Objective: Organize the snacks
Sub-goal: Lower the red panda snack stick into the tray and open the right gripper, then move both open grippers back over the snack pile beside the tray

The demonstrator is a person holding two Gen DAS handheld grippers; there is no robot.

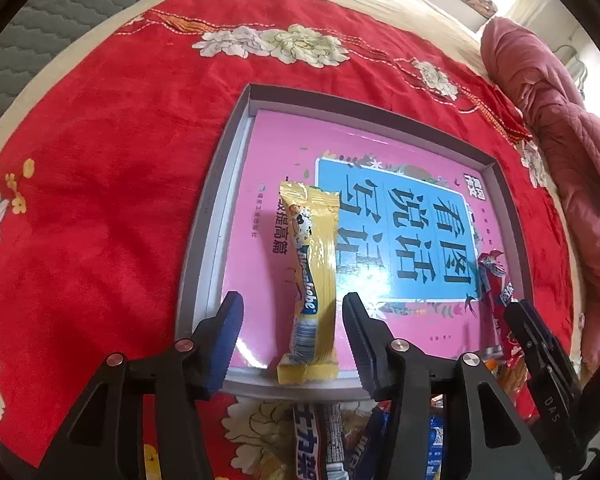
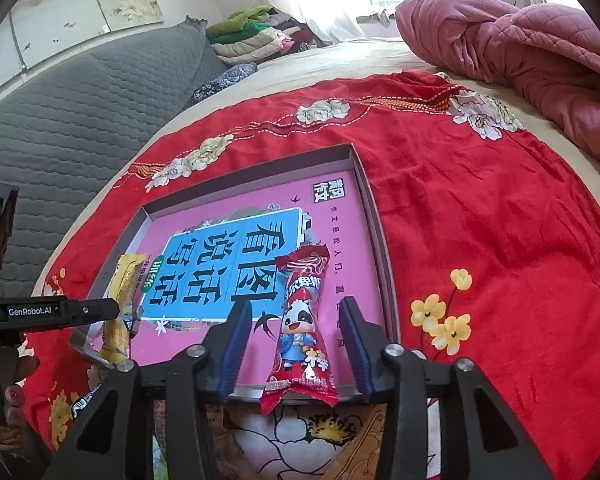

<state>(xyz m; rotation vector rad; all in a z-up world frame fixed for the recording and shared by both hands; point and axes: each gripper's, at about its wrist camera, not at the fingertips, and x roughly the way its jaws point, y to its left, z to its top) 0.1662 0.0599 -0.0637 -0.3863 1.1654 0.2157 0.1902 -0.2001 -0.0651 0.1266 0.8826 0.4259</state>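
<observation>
A yellow snack bar [image 1: 312,264] lies lengthwise in a shallow grey tray [image 1: 216,184] lined with a pink book [image 1: 268,148]. My left gripper [image 1: 293,300] stands open astride the bar, its pads clear of it on both sides. In the right wrist view a red panda-print snack pack [image 2: 300,320] lies in the tray [image 2: 380,240], its near end over the front rim. My right gripper [image 2: 296,306] is open around it without touching. The red pack [image 1: 496,280] also shows at the tray's right side, and the yellow bar [image 2: 122,320] at its left.
The tray rests on a red floral cloth [image 1: 100,160] spread over a bed. Several more snack packs [image 1: 332,440] lie in front of the tray's near edge. A bunched pink quilt [image 2: 520,60] sits at the back right, a grey quilted headboard [image 2: 80,120] to the left.
</observation>
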